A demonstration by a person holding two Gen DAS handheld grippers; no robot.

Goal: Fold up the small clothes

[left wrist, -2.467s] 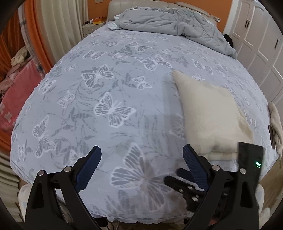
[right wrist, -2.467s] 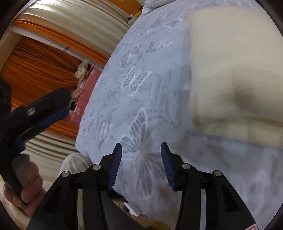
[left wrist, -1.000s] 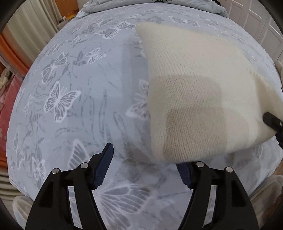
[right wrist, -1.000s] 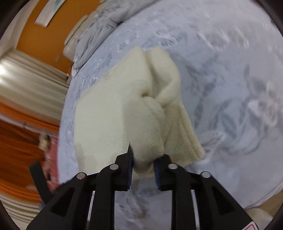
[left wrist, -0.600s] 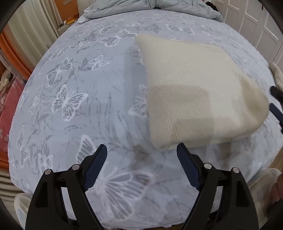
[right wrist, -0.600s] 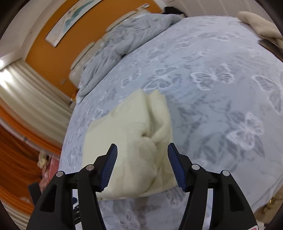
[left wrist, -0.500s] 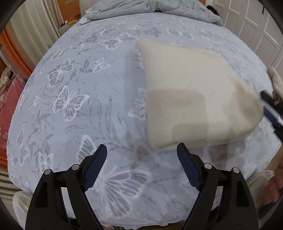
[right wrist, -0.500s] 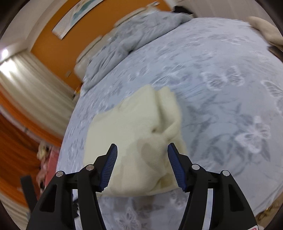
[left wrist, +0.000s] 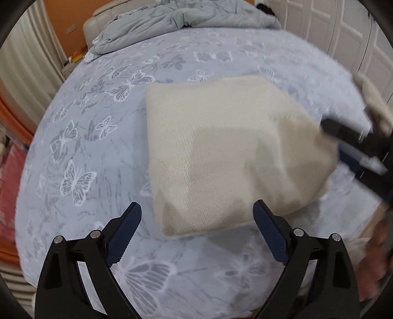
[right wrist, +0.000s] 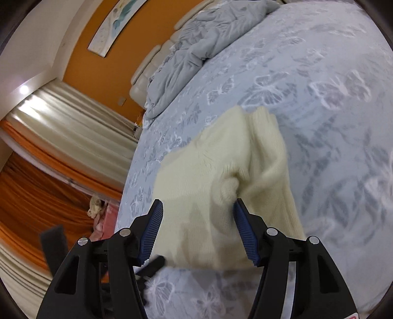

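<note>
A cream knitted garment [left wrist: 221, 152] lies folded into a thick rectangle on the bed's butterfly-print sheet [left wrist: 93, 137]. My left gripper [left wrist: 197, 230] hangs above its near edge, jaws still opening, nothing between them. In the left wrist view the right gripper [left wrist: 353, 152] shows blurred at the garment's right edge. In the right wrist view the same garment [right wrist: 221, 181] lies just beyond my right gripper [right wrist: 197, 229], whose blue pads stand apart and clear of the knit. A bunched fold sticks up near the right finger [right wrist: 243, 233].
A rumpled grey duvet [left wrist: 186, 22] lies at the head of the bed by a padded headboard [right wrist: 147, 71]. White wardrobe doors [left wrist: 343, 36] stand to the right. Orange and cream curtains [right wrist: 49, 152] hang at the left. A person's hand [left wrist: 378, 260] shows at the lower right.
My right gripper let go of the garment's bunched fold and drew back and up. My left gripper opened wider and lifted away, so the garment looks smaller and farther off.
</note>
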